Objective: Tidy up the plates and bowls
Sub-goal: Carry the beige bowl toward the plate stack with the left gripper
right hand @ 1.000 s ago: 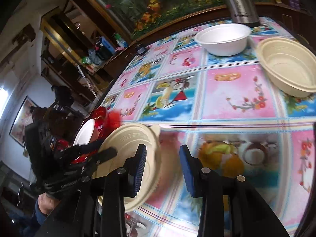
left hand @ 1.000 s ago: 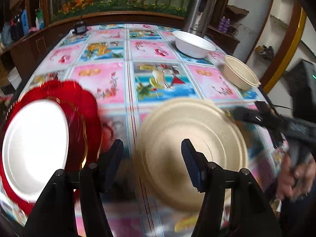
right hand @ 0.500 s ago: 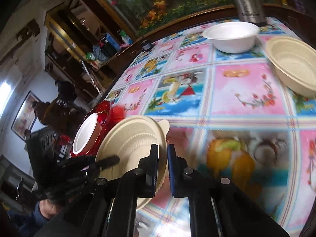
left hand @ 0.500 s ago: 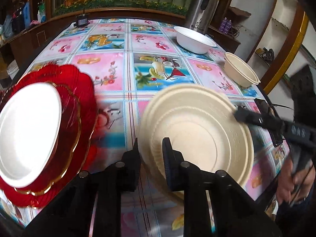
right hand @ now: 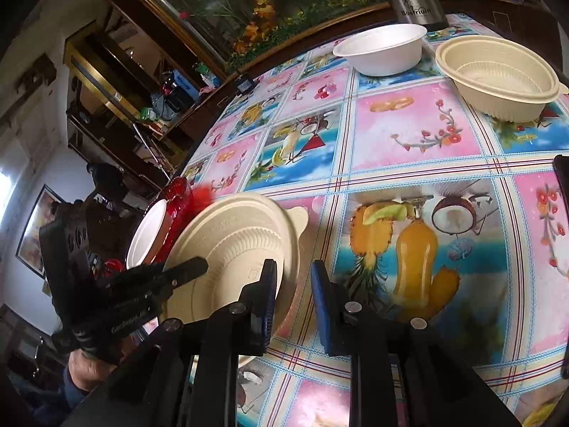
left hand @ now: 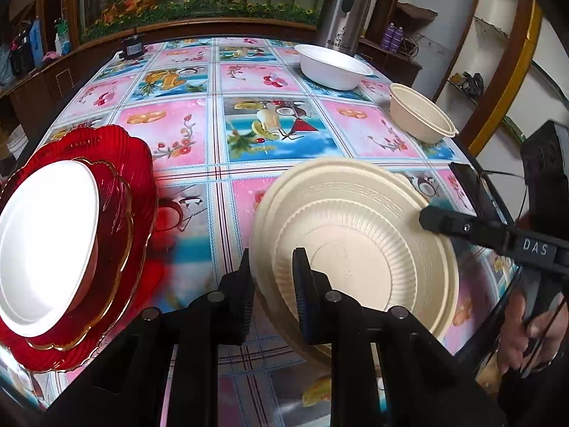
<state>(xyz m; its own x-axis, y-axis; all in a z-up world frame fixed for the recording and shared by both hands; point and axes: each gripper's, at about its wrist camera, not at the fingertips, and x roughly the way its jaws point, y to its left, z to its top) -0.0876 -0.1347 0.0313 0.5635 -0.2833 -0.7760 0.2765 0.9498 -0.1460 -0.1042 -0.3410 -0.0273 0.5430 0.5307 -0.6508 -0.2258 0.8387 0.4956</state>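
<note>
Where the cream plate [left hand: 355, 245] meets the left gripper [left hand: 274, 281], its near rim drops behind the black fingers [left hand: 302, 284], so the lower edge is hidden in the left wrist view. Those fingers pinch the rim at about 8 o'clock on the plate, one pad inside and one outside. The plate tilts, its hollow face turned up and toward the camera, its small tab handle pointing toward 1 o'clock, partly covered by the right gripper [right hand: 291, 299] reaching in from 3 o'clock. In the right wrist view the right fingers [right hand: 268, 295] stand slightly spread, with a clear gap between them; the left pad lies just beside the plate's rim, and whether it touches I cannot tell.

One cream plate is in hand over the near part of the desk [left hand: 284, 85]. At 9 o'clock a stack sits half cut off by the frame: one white plate [left hand: 46, 242] on two red scalloped plates [left hand: 124, 192]; how far these continue is not visible. Two bowls stand upright at the far right, toward 1 o'clock: one white bowl [left hand: 332, 67] and one cream bowl [left hand: 421, 117], well apart from the held plate. One steel flask [left hand: 341, 7] rises behind the white bowl, its top cut off. A hand [left hand: 526, 334] shows blurred at 4 o'clock.
</note>
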